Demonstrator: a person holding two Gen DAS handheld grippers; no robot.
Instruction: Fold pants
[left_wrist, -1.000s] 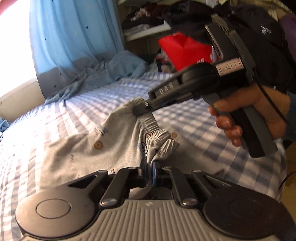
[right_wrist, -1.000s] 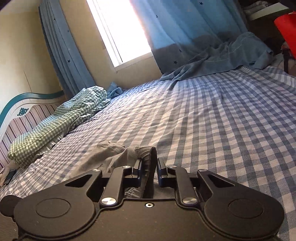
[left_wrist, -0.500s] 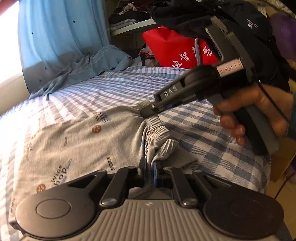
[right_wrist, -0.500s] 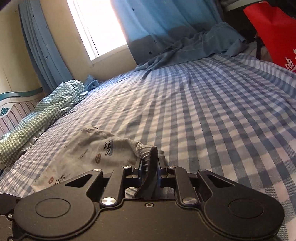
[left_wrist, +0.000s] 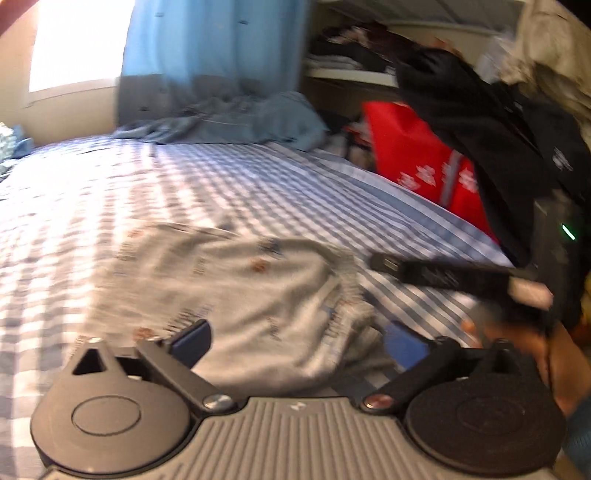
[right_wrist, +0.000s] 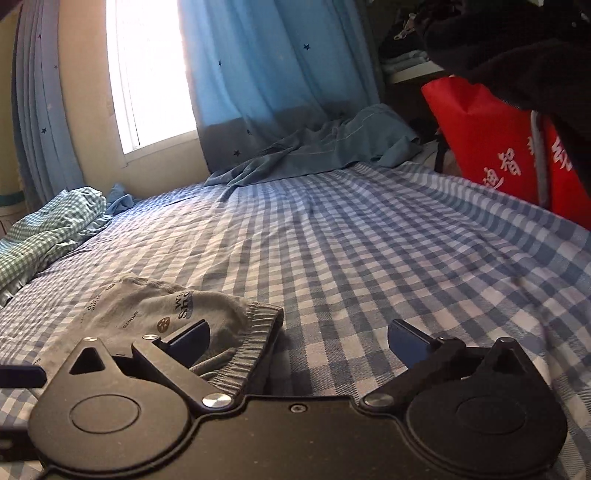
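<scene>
Grey pants (left_wrist: 236, 295) flat on the checked bed (right_wrist: 369, 240). Left tool (left_wrist: 295, 339) wide above the pants, empty. Right tool (right_wrist: 295, 339) wide beside their waistband (right_wrist: 255, 343), empty.

Open checked bedsheet (right_wrist: 369, 236) fills the middle and right of the right wrist frame, nothing standing on it. Bounding it: crumpled blue cloth (right_wrist: 325, 147) at upper centre, red bag (right_wrist: 498, 144) at upper right, green checked bedding (right_wrist: 48, 229) at far left, grey pants (right_wrist: 155, 314) at lower left.

Left tongs (left_wrist: 297, 341), right tongs (right_wrist: 299, 341) agape
</scene>
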